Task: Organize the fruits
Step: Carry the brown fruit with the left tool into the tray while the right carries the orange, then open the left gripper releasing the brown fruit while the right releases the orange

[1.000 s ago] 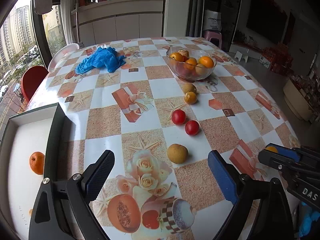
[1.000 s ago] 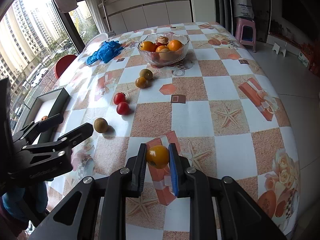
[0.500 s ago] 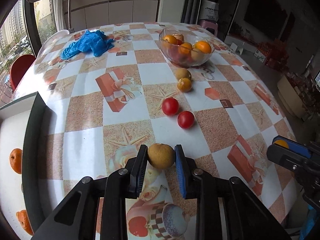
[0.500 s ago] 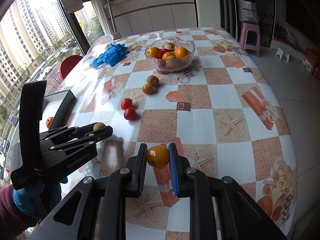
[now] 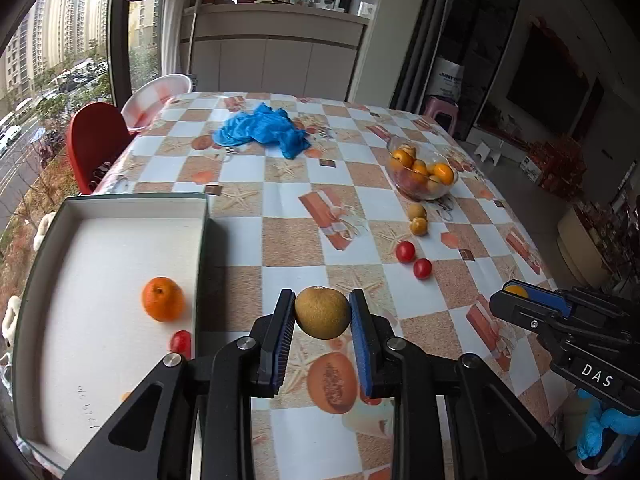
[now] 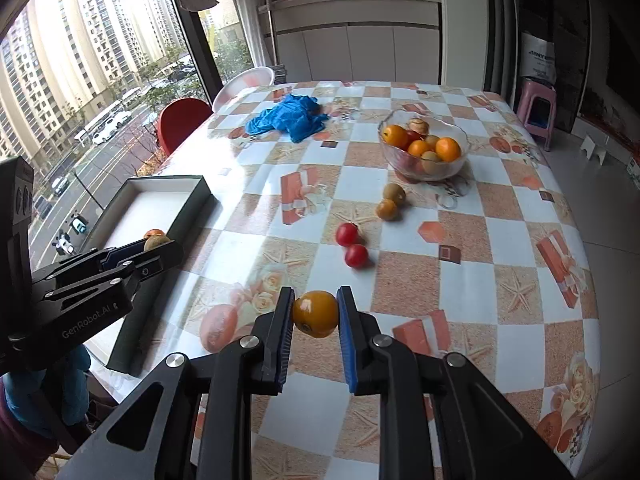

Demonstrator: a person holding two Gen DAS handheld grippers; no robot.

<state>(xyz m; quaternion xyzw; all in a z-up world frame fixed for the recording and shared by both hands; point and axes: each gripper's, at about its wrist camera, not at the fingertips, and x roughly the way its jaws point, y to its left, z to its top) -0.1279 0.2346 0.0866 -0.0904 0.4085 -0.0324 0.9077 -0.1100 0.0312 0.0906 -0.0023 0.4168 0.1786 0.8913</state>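
Left claw (image 5: 322, 316) gripping brown pear (image 5: 322, 312), tray (image 5: 120, 200) corner cropped

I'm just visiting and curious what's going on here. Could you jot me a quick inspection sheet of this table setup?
Surface: table under a checked, printed cloth.
Job's things: tray holding an orange and a tomato; glass bowl of fruit; four loose fruits on the cloth.
Clutter: blue gloves.
Grippers: left gripper shut on a brown fruit; right gripper shut on a yellow-orange fruit.
Cables: nothing seen.
Surroundings: window, red chair, cabinets.
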